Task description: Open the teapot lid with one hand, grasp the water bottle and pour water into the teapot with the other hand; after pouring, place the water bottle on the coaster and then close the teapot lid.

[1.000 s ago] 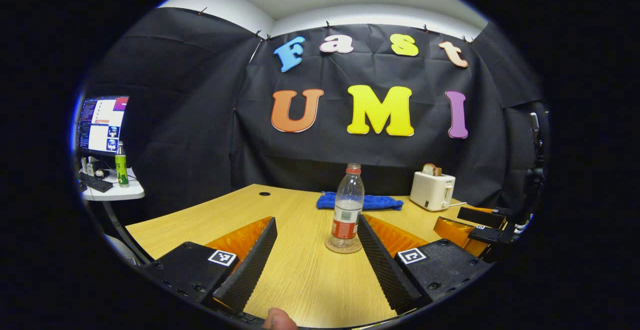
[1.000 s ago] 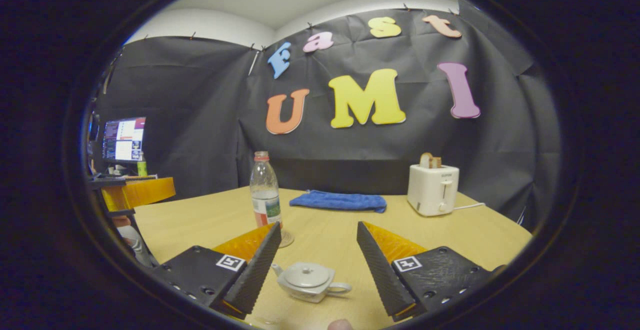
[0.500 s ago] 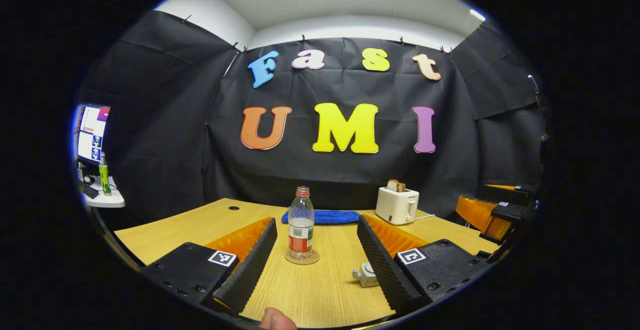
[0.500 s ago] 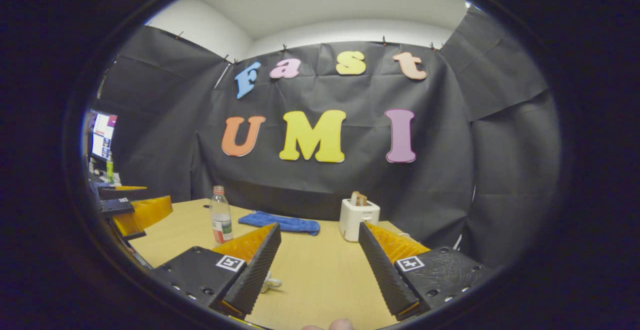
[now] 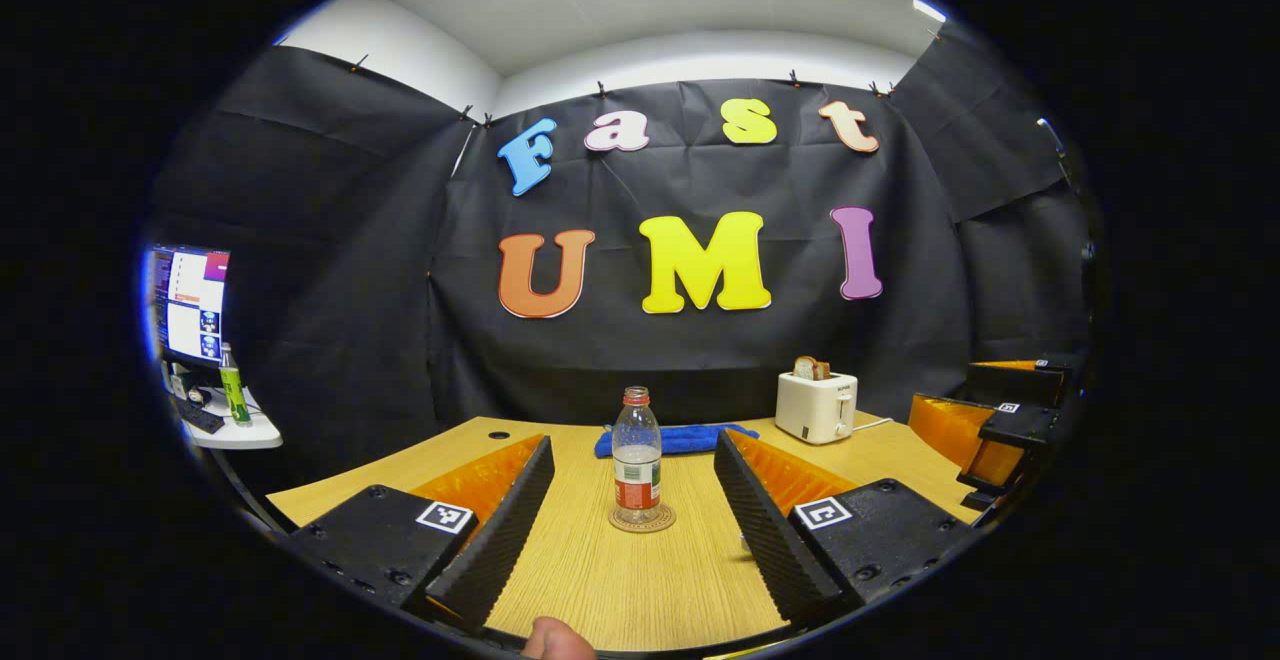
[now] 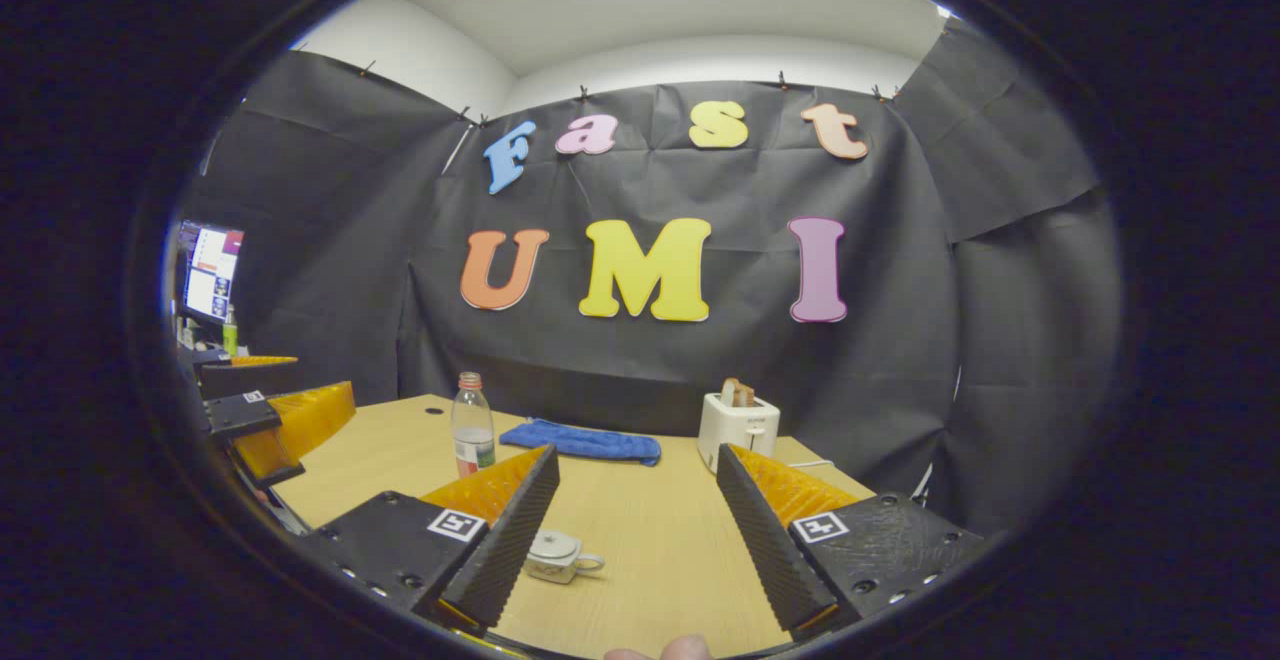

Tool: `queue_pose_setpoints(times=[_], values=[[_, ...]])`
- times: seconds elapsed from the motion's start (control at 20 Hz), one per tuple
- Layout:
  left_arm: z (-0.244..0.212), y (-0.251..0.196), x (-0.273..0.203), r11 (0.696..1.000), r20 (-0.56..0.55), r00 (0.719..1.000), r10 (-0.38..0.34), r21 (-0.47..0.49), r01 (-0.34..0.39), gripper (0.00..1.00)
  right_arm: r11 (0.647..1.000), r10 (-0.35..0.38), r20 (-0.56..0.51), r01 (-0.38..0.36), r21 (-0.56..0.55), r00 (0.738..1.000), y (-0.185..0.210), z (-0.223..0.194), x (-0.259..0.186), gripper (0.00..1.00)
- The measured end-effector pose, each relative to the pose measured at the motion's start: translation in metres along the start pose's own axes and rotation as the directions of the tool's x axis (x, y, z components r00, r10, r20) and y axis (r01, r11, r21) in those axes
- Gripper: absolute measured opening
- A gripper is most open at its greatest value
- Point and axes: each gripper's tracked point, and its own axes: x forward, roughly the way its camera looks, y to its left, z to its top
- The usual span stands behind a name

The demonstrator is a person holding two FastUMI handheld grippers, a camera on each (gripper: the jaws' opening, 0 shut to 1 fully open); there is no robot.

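The booth has a black cloth wall behind a light wooden table (image 5: 600, 580). At the far edge of the table lie a blue towel (image 5: 680, 438) and a white toaster (image 5: 817, 410) with bread in its slots.

In the left gripper view the left gripper (image 5: 634, 520) is held wide apart and holds nothing. The water bottle (image 5: 637, 460) stands upright on a round coaster (image 5: 641, 519), far ahead and between the two fingers. The bottle is clear plastic with a red cap and a label, and it looks about half full. I judge it is light, but the thin wall is soft and smooth, so a hard squeeze can dent it or push water out. The best place to hold seems the labelled middle of the body, where the wall is straight.

In the right gripper view the right gripper (image 6: 636, 525) is also wide apart and empty. The small white teapot (image 6: 556, 555) sits on the table just beside its left finger (image 6: 505, 540), with the lid on. It looks like ceramic, so it is stiff, slippery and easy to break. The lid is small and probably light; the knob on top is the natural place to pinch, with a gentle force. The other gripper (image 6: 270, 420) is at the left edge of this view, well apart from the bottle (image 6: 472, 427).
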Motion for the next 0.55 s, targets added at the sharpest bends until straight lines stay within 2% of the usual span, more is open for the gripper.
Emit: queue_pose_setpoints(times=[0.55], values=[[-0.012,0.007,0.008,1.0,-0.024,1.0,0.02,0.01,-0.02,1.0,1.0,-0.005,-0.016,0.006,0.007,1.0,0.004,-0.006,0.009,0.95]])
